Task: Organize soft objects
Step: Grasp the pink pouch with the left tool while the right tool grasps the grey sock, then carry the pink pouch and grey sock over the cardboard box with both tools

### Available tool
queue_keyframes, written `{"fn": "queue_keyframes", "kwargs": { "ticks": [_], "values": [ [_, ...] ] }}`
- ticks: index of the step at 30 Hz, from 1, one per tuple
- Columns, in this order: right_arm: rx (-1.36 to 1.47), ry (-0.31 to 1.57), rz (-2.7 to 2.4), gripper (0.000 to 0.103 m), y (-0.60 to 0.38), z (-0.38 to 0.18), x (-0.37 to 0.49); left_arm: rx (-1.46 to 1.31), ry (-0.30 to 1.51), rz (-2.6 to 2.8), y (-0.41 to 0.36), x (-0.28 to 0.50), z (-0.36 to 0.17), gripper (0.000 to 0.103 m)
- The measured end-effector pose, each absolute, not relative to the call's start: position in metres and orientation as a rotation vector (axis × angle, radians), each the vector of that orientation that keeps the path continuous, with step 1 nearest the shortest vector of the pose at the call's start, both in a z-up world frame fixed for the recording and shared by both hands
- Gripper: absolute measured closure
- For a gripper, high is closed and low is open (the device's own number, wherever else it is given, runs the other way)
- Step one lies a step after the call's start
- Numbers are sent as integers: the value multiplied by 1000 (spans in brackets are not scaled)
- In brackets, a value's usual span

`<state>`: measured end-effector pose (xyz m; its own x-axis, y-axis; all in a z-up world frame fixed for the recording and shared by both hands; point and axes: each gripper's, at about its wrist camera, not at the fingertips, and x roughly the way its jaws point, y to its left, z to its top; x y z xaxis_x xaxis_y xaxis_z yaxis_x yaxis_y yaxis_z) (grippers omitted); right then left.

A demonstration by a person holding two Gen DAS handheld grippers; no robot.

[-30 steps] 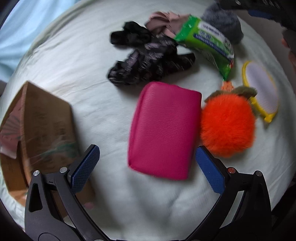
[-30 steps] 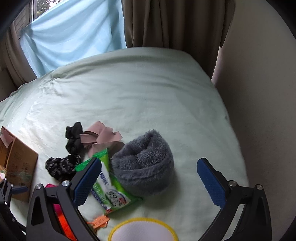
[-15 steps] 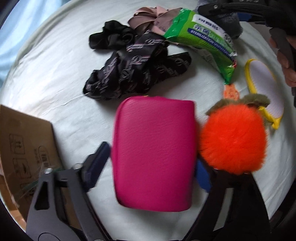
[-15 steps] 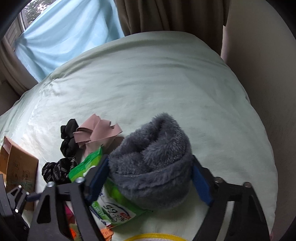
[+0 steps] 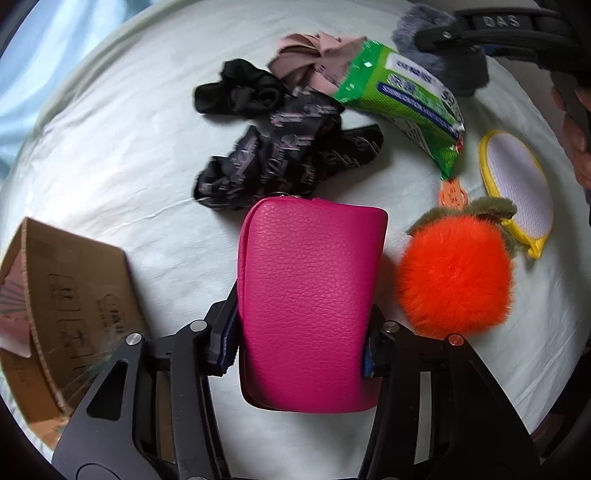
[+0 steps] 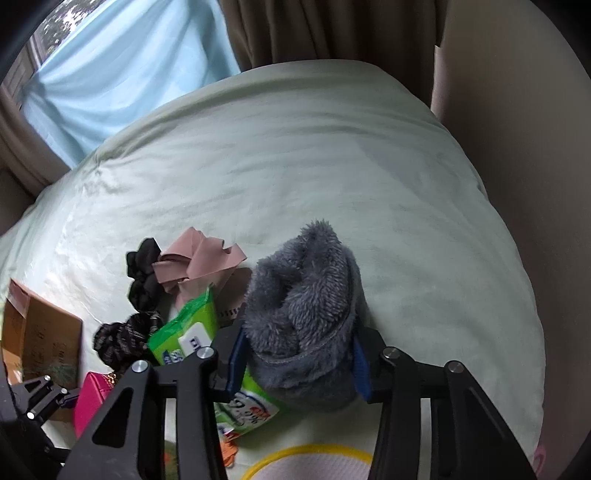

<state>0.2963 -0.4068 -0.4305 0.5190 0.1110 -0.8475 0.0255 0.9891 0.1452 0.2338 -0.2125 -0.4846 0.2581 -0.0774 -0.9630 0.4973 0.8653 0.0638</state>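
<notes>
Bedding (image 6: 332, 166), pale green and lightly creased, covers a mattress under beige curtains (image 6: 314, 29) and a light blue drape (image 6: 110, 62), with a plain wall (image 6: 535, 147) at the right. A cardboard box (image 5: 74, 295) sits at the bed's left edge. The left gripper (image 5: 299, 343) is closing, pads against a pink pouch (image 5: 310, 295). The right gripper (image 6: 297, 363) is closing, pads pressing a grey fuzzy sock (image 6: 306, 314) beside a green wipes pack (image 6: 188, 328).
</notes>
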Motion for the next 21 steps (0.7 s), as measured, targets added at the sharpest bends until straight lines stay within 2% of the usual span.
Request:
{"fn": "queue_keyframes", "kwargs": {
  "ticks": [9, 21],
  "values": [
    [136, 972, 49, 61, -395, -372, 271, 327, 1208, -354, -190, 240, -431, 59],
    [71, 829, 113, 61, -332, -227, 206, 177, 1034, -292, -152, 216, -294, 59]
  ]
}}
